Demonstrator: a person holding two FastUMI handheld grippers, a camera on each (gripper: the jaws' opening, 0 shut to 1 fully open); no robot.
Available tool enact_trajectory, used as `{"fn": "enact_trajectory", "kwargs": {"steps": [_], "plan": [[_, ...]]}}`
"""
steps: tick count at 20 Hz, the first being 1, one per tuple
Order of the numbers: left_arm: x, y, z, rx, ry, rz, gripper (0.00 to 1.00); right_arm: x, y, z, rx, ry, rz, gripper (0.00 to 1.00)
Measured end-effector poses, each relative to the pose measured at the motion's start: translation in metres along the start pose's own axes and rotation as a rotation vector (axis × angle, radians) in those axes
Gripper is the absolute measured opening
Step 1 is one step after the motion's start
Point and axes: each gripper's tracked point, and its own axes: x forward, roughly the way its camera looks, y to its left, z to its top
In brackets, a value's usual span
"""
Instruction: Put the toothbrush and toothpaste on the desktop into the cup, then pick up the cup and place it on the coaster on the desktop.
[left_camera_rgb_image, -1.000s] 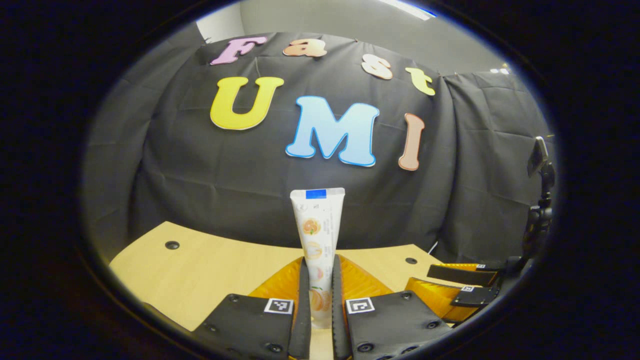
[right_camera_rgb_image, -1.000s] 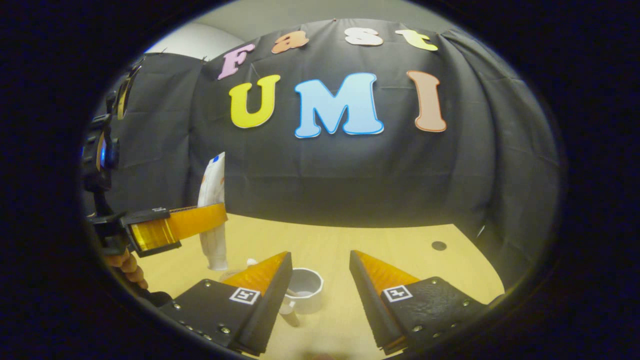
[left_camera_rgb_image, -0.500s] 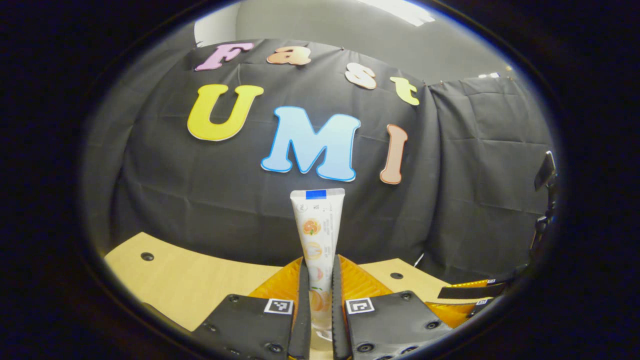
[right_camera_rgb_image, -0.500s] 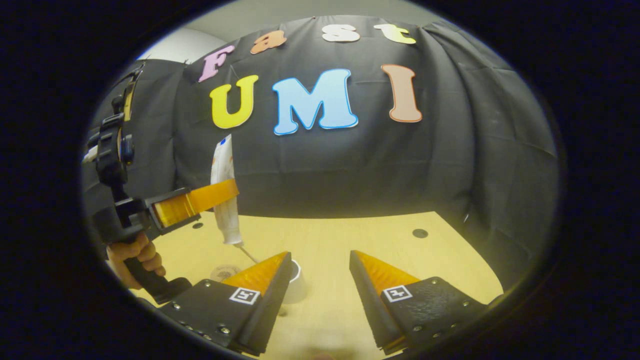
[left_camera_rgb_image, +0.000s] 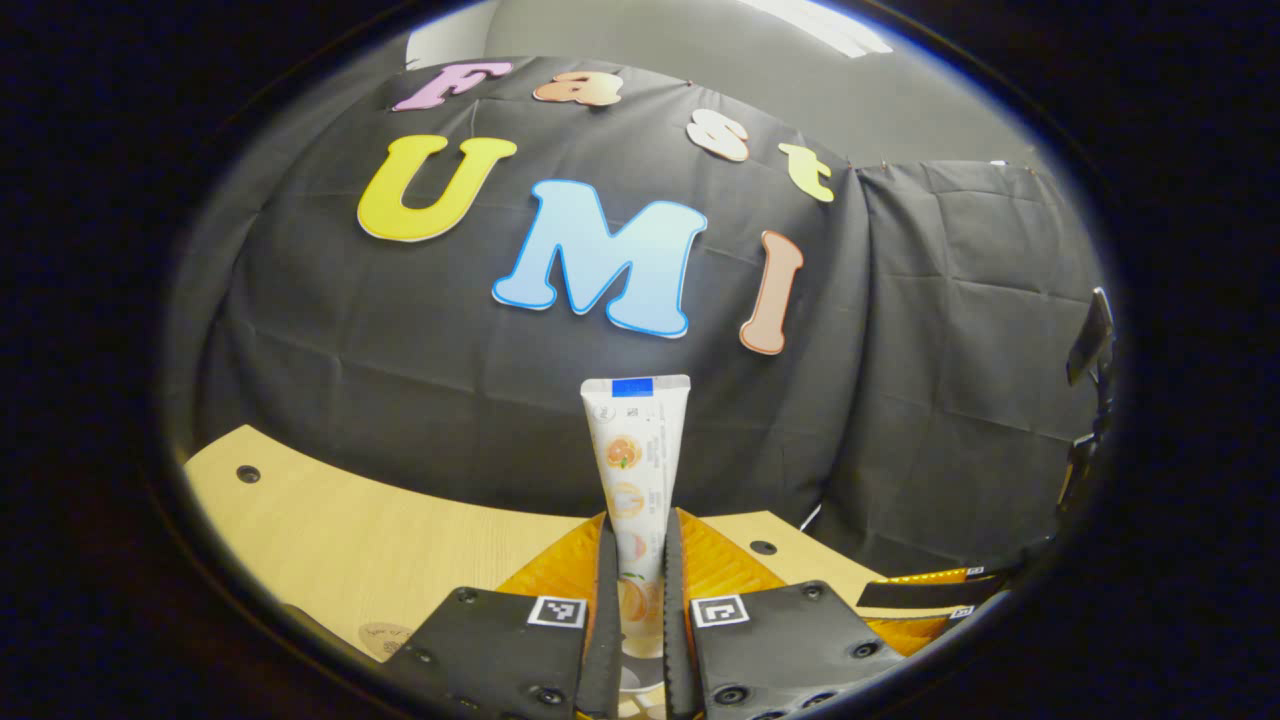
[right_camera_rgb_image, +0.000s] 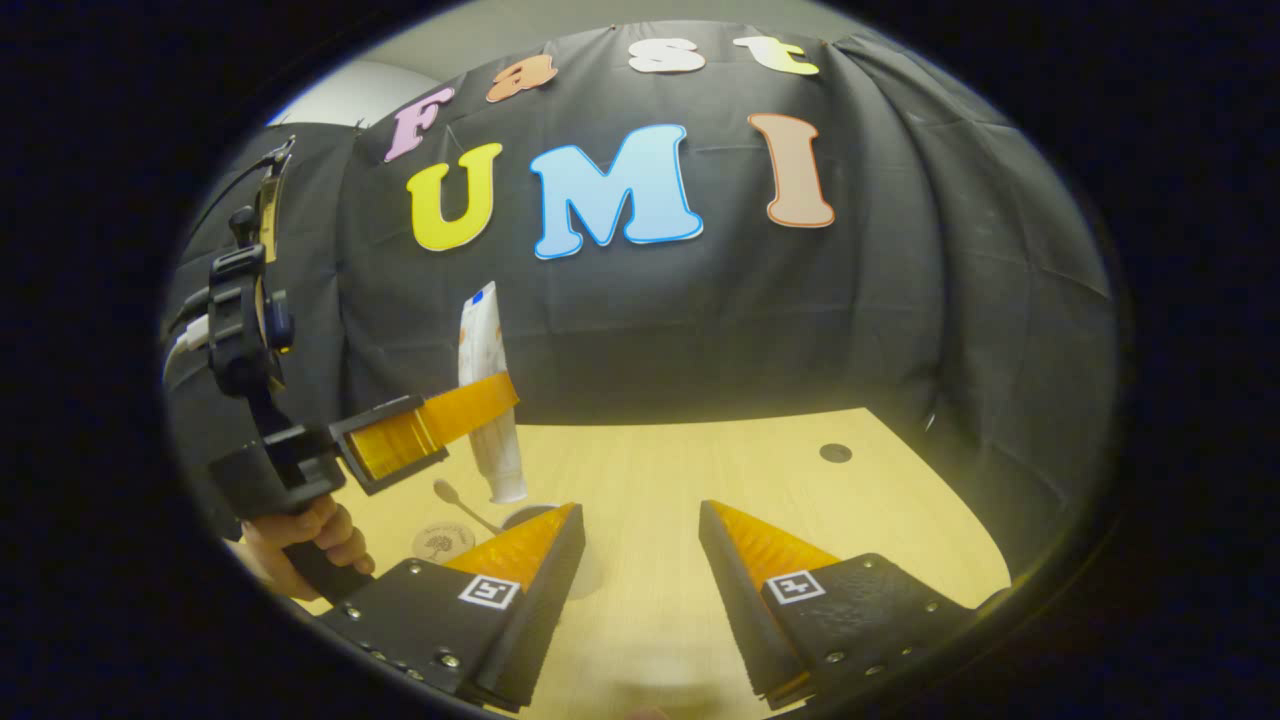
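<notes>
Behind right tool (right_camera_rgb_image: 640, 560), cup (right_camera_rgb_image: 530, 516) half-hidden

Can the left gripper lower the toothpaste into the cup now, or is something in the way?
Probably yes. The left gripper holds the toothpaste upright, cap down, just above the cup, with no obstacle between them. The toothbrush already leans in the cup, and the open right gripper sits close by.

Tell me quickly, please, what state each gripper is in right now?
Left gripper: closed on the toothpaste, held upright.
Right gripper: open, holding nothing.
</notes>
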Motion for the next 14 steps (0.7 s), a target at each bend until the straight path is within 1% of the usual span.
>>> {"fn": "enact_trajectory", "kwargs": {"steps": [6, 10, 12, 13, 14], "plan": [[0.009, 0.002, -0.027, 0.059, 0.027, 0.007, 0.24, 0.008, -0.001, -0.003, 0.018, 0.013, 0.008, 0.75], [0.011, 0.007, -0.046, 0.066, 0.061, 0.013, 0.24, 0.011, -0.004, -0.004, 0.028, 0.013, 0.002, 0.75], [0.014, 0.010, -0.044, 0.084, 0.050, 0.023, 0.26, 0.012, -0.003, -0.005, 0.033, 0.019, 0.004, 0.75], [0.013, 0.011, -0.044, 0.090, 0.053, 0.029, 0.30, 0.014, -0.003, -0.005, 0.035, 0.022, 0.006, 0.73], [0.010, 0.011, -0.045, 0.092, 0.061, 0.033, 0.32, 0.013, -0.002, -0.007, 0.036, 0.026, 0.009, 0.73]]}}
